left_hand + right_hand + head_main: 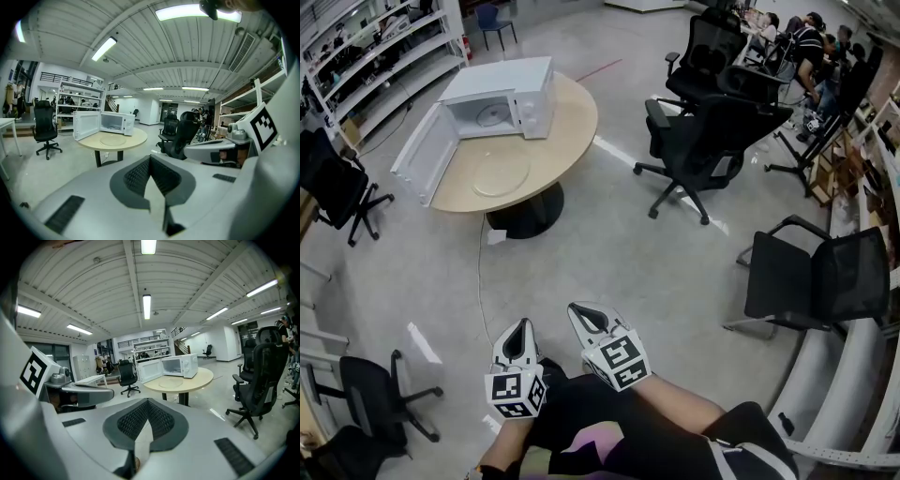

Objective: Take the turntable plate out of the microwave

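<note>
Both grippers sit low in the head view, just above the person's lap and well apart from the table. Left gripper [522,328] has its jaws pressed together with nothing between them; its own view shows the 2 ribbed pads [136,176] meeting in a closed V. Right gripper [584,313] is the same, jaws together and empty, pads [161,420] touching. The 2 grippers lie side by side, near each other, both pointing toward the table.

The round wooden table [574,127] stands across the floor on a dark pedestal base [525,214]. The white microwave [517,86] sits on the far part of the tabletop with its door [427,155] swung fully open to the left, past the table edge. The glass turntable plate [500,175] is outside the microwave, lying flat on the tabletop just in front of the open cavity, apart from both grippers.

Black office chairs [703,141] stand right of the table, and another chair [820,281] is nearer on the right. 1 more chair [337,187] is at the left edge. Shelving [366,56] runs along the upper left. A cable [480,272] trails over the floor from the table base.
</note>
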Available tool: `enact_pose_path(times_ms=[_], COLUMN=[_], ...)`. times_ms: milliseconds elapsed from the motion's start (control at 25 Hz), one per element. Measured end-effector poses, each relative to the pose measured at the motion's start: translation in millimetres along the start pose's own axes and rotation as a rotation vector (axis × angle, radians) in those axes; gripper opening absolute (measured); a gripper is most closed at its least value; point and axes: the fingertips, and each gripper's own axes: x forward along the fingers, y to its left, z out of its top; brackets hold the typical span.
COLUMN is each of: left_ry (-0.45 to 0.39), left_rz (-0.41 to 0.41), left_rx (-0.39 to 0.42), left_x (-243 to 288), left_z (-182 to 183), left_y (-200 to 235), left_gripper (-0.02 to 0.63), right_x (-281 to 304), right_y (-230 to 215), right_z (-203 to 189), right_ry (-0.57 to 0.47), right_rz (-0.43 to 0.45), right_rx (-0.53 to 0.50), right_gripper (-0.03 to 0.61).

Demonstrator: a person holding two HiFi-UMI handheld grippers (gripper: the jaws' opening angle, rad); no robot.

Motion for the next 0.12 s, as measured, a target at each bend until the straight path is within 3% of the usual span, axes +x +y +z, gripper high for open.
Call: enact_pose_path(times_ms=[120], left_ry=[0.005], left_rz=[0.000], left_rx=[-0.001], left_x=[-0.4], left_z=[-0.6], left_y=[-0.6], left_gripper=[0.046], right_x=[-0.6], right_y=[-0.2], right_z=[-1.1], right_ry=[0.002], right_rz=[0.001], right_rx=[0.003], right_gripper=[0.015])
